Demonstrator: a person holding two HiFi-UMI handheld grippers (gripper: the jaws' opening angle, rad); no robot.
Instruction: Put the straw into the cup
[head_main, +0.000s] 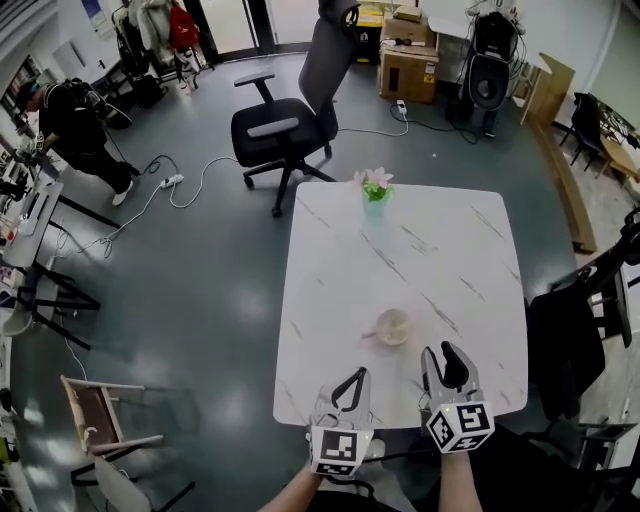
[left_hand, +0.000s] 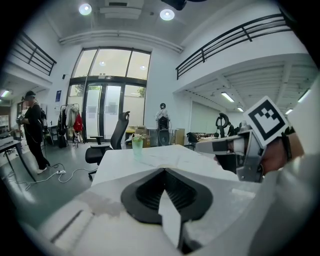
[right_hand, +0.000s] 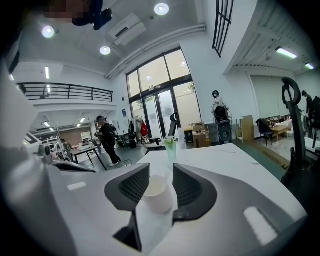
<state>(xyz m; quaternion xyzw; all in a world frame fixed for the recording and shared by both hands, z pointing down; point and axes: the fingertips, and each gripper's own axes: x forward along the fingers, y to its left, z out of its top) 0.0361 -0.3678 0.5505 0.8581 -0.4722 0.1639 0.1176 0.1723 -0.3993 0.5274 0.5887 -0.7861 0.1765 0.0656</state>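
The white marble-patterned table (head_main: 440, 260) fills most of the floor in front of me, with a black office chair (head_main: 285, 125) pushed back from its far end. At the near edge the right gripper (head_main: 445, 352) has its jaws spread wide and gripping nothing. Beside it, the left gripper (head_main: 358, 376) has its jaws together, nothing caught in them. A small green vase of flowers (head_main: 376, 190) stands at the far edge. The pale cup (head_main: 393, 326) sits upright just ahead of the grippers. A thin pale stub (head_main: 368, 334), seemingly the straw, pokes out at its left rim.
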